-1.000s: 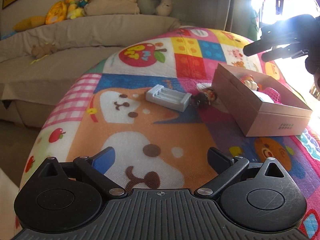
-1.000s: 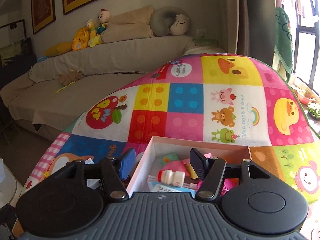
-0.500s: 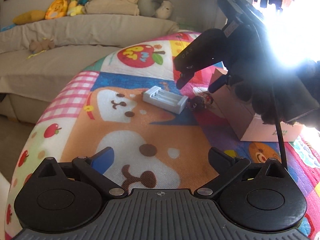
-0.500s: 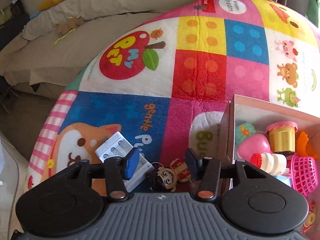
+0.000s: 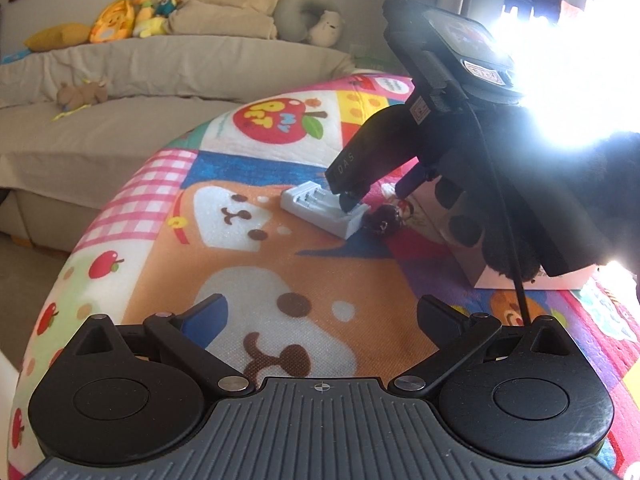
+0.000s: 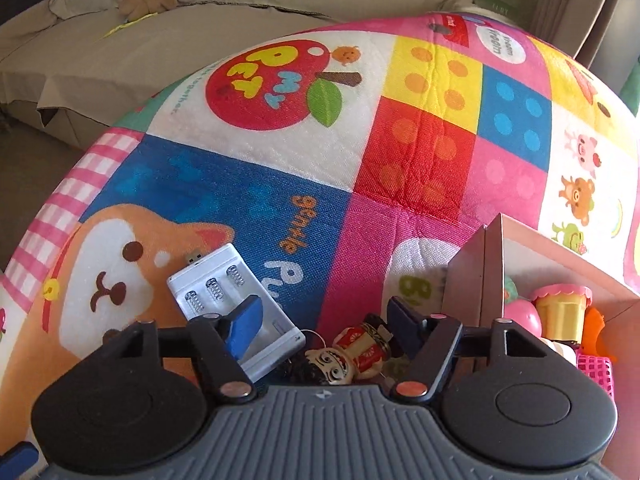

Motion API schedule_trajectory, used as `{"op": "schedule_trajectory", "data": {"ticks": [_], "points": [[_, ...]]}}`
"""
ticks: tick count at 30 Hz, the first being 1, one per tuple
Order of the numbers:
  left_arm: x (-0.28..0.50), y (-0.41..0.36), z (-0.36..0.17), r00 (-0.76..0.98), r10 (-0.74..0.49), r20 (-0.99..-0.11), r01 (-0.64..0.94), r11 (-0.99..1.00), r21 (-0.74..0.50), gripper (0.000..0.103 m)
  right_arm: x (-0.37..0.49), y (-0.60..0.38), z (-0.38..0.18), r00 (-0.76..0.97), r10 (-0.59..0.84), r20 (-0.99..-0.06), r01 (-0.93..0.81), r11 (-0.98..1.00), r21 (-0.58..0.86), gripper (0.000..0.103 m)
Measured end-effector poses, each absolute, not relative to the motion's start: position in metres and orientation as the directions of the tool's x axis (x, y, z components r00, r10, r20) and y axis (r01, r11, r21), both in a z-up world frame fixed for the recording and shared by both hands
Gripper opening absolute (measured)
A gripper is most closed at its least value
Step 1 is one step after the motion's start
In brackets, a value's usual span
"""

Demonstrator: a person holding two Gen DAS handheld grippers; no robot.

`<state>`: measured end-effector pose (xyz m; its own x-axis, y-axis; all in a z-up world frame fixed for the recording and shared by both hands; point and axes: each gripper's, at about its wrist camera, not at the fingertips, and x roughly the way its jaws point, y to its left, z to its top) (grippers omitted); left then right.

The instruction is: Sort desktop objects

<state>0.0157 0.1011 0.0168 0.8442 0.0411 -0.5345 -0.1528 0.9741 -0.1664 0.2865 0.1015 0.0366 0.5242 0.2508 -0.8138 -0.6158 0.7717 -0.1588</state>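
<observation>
You are working over a bright patchwork cartoon-print cloth [image 6: 420,152] — on it lie a white plastic battery charger [image 6: 228,292], a small dark-haired doll figure [image 6: 348,356] touching it, and an open pink cardboard box [image 6: 476,276] just beside.

Window glare [image 5: 576,40] whites out the left view's upper right, swallowing most of the box [image 5: 520,280]; the right gripper [image 5: 376,196] partly covers the figurine [image 5: 384,220] by the charger [image 5: 320,208].

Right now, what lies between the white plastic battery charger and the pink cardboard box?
A small dark-haired figurine in red lies on the mat between the white plastic battery charger and the pink cardboard box, clearest in the right wrist view.
</observation>
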Motion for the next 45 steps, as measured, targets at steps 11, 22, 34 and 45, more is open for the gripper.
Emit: {"op": "schedule_trajectory", "data": {"ticks": [11, 22, 34, 45], "points": [[-0.019, 0.102, 0.023, 0.808, -0.013, -0.590, -0.047, 0.995, -0.086, 0.103, 0.210, 0.060, 0.046, 0.425, 0.403, -0.811, -0.780, 0.617, -0.102, 0.047], [-0.030, 0.072, 0.017, 0.745, -0.057, -0.664, 0.029, 0.998, -0.054, 0.103, 0.151, -0.023, 0.041, 0.315, 0.486, -0.815, -0.815, 0.579, 0.030, 0.046], [-0.010, 0.042, 0.018, 0.723, -0.053, -0.688, 0.057, 0.998, -0.018, 0.103, 0.147, -0.111, 0.030, 0.549, 0.395, -0.737, -0.675, 0.730, -0.112, 0.075], [0.006, 0.040, 0.016, 0.731, -0.012, -0.682, 0.025, 1.000, 0.009, 0.103, 0.133, -0.153, 0.030, 0.663, 0.398, -0.634, -0.588, 0.802, -0.110, 0.091]]}}
